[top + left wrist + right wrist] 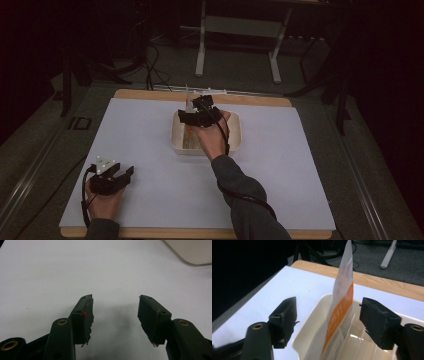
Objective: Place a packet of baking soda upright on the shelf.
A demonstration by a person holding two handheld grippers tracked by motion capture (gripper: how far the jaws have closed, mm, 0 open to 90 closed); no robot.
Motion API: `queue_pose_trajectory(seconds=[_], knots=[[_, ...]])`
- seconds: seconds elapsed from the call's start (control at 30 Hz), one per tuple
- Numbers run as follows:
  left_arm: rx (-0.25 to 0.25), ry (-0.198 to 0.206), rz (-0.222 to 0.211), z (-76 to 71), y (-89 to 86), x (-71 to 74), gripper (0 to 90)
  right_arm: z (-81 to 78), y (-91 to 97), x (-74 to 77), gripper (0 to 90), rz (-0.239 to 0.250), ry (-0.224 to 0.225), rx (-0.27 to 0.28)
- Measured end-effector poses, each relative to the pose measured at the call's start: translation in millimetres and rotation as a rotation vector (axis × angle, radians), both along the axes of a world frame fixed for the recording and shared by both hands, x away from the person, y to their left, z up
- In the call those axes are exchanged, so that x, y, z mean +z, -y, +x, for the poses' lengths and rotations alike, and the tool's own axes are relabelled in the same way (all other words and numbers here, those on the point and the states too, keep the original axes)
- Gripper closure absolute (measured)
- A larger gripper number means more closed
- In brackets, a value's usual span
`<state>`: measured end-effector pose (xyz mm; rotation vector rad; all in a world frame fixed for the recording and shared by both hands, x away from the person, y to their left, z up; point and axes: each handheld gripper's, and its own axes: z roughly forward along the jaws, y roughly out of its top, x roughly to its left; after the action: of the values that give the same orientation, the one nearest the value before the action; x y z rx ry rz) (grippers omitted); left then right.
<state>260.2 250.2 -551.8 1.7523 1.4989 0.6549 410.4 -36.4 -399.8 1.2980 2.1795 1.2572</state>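
A cream plastic tray (235,142) sits a little behind the middle of the white sheet. In it a white and orange packet (340,305) stands upright on edge, leaning against the tray's wall (312,317). My right gripper (328,305) hovers over the tray with its jaws open on either side of the packet, a gap showing at each pad. In the high view the right gripper (192,116) is above the tray's left half, with the packet's top (188,100) rising behind it. My left gripper (125,172) rests at the front left, open (115,298) with nothing in it.
A white sheet (150,135) covers the wooden tabletop (250,98). A corner of the tray (192,252) shows far off in the left gripper view. Beyond the table's far edge are a desk's metal legs (201,45) and cables on the floor.
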Motion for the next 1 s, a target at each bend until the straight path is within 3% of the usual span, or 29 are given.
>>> queue_pose_trajectory(seconds=[0.23,0.4,0.53,0.73,0.9,1.0], knots=[[0.006,0.002,-0.014,0.0,-0.6,-0.2,46.0,-9.4,11.0,12.8,24.8,-0.055,-0.026,0.068],[0.006,0.002,-0.013,0.0,-0.6,-0.1,46.0,-18.0,24.3,27.1,24.9,-0.052,-0.018,0.101],[0.006,0.003,-0.015,-0.1,-0.8,-0.1,46.0,-27.9,35.0,32.3,25.9,-0.077,-0.009,0.143],[0.007,0.002,-0.012,0.1,-0.6,-0.2,46.0,-43.8,56.4,26.6,25.8,-0.101,-0.023,0.191],[0.007,0.001,-0.013,0.2,-0.6,-0.1,46.0,-53.8,81.8,15.8,25.9,-0.091,-0.048,0.183],[0.007,0.001,-0.01,0.3,-0.4,-0.2,46.0,-59.3,95.6,4.0,29.4,-0.128,-0.064,0.162]])
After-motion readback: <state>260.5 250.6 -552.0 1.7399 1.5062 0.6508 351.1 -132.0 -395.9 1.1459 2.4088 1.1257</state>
